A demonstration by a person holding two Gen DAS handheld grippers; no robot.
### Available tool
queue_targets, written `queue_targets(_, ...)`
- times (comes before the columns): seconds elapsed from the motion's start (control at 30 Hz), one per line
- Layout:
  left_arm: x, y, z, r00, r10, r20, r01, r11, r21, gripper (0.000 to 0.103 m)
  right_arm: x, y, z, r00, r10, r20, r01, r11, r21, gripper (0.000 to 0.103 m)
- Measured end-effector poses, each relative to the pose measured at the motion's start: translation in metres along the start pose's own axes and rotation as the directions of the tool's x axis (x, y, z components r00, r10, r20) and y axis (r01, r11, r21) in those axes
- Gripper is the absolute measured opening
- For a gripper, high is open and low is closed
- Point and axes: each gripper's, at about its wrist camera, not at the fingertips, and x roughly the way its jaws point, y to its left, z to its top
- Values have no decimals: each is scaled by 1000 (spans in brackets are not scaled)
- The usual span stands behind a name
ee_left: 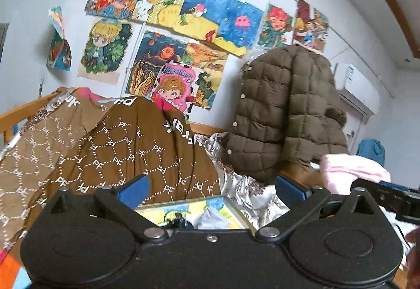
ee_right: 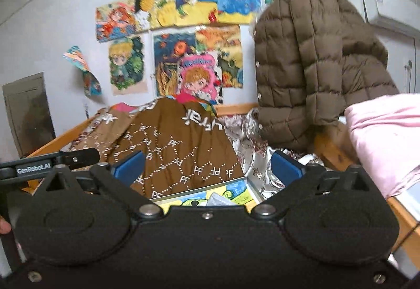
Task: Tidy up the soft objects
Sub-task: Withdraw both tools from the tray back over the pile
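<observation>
**Both grippers wide open over the bed**

The left gripper (ee_left: 212, 188) and the right gripper (ee_right: 207, 167) hold nothing, their blue pads spread wide apart. The brown patterned cloth (ee_left: 126, 152) lies heaped at 11 o'clock, the quilted brown jacket (ee_left: 286, 110) rises at 1 o'clock, and a pink folded cloth (ee_right: 386, 136) sits at 3 o'clock beside it

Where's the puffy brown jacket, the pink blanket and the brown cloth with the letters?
Puffy brown quilted jacket (ee_left: 286, 115), left wrist view, middle of its front.
Soft pink folded blanket (ee_right: 386, 134), right wrist view, its top fold.
Brown cloth printed with white PF letters (ee_right: 178, 147), right wrist view, its patterned middle.
</observation>
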Motion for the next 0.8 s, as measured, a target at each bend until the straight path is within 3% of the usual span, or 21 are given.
queue_targets(0.17,-62,1,-28,1000,-13,-11,13,999,36,102,-57,17,-13,1000,6,10,-5,1000,-29,102)
queue_targets(0.37,-111,7,-65,999,-3,-44,5,999,52,102,-104,30,-43,1000,-27,-15,26,998,-52,102)
queue_targets(0.6,-146,12,-117,996,16,-93,-9,998,70,102,-149,41,-86,995,-65,-69,61,997,-51,102)
queue_targets(0.8,-161,18,-159,986,42,-159,-33,998,60,102,-153,46,-119,990,-95,-104,87,993,-82,102)
